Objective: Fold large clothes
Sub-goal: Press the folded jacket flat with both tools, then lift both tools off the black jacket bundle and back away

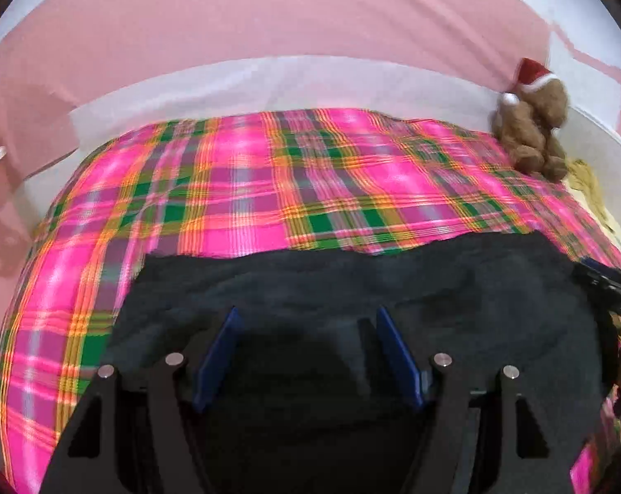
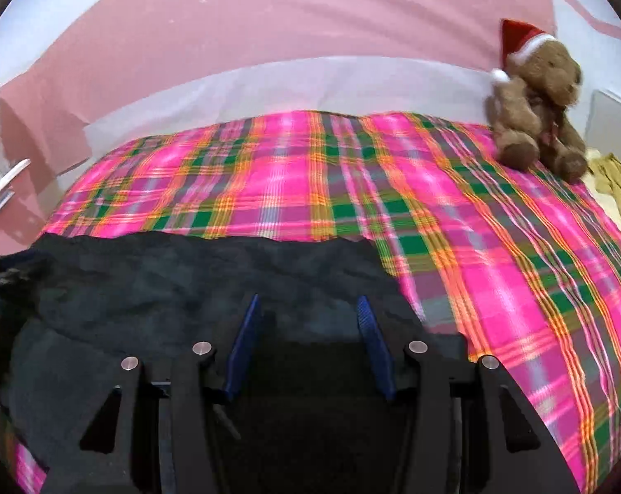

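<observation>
Left gripper [image 1: 306,317]: jaws apart, nothing between, over dark garment [image 1: 351,280]. Right gripper [image 2: 308,304]: jaws apart, over the same garment's right edge. Garment spread on plaid sheet [image 1: 236,173]. Teddy [image 2: 537,103] far right. No legible writing.

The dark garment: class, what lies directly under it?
The dark garment lies on a pink plaid sheet, visible around its edges. Whatever is beneath the garment's middle is covered.
</observation>
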Tool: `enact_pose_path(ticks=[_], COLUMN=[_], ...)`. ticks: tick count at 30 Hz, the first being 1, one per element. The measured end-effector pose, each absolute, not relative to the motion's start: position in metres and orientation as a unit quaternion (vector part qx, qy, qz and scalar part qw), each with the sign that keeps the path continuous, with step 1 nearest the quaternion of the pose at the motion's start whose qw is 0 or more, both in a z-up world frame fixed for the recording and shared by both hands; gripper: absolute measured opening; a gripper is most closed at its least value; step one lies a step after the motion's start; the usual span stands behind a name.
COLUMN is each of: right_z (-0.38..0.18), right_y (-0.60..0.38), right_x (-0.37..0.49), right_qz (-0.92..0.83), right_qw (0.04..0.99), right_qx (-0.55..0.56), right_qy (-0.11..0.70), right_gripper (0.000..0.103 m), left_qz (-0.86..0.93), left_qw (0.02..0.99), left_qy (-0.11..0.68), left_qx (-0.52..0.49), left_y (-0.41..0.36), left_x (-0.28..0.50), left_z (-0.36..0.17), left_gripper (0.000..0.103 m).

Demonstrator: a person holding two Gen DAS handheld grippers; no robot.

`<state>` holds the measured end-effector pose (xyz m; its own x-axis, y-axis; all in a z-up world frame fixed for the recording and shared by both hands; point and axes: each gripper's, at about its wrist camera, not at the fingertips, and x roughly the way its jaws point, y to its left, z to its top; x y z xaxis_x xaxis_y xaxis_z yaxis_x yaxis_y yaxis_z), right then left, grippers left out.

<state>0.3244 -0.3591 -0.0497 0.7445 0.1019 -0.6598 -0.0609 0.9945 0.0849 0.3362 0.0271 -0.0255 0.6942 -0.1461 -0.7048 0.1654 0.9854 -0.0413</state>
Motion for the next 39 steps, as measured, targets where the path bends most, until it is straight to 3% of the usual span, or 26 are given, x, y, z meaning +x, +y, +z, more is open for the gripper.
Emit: enact_pose_path(ticks=[7,17,29,39], right_z=[-0.09,-0.05,-0.1,-0.075], right_y=[-0.374,-0.387,-0.397,-0.393], right_x=[0.347,0.295,0.301,0.289], right_qz=[0.03,0.043,0.033,0.014], right_qw=[0.922,0.937,0.929,0.931], right_qx=[0.051,0.059,0.065,0.044], right_qy=[0.382,0.342,0.362,0.363], right_gripper=[0.049,0.049,0.049,0.049], left_qz=[-0.055,-0.063,-0.048,-0.04], left_qw=[0.923,0.938,0.934,0.935], left_qy=[0.381,0.341,0.35,0.348], left_qx=[0.031,-0.01,-0.049,-0.05], left_y=[0.03,0.077,0.101,0.102], left_x=[0.349,0.299,0.304,0.282], left_z=[-0.056,-0.02,-0.059,-0.036], left_gripper=[0.071,0.07,0.074,0.074])
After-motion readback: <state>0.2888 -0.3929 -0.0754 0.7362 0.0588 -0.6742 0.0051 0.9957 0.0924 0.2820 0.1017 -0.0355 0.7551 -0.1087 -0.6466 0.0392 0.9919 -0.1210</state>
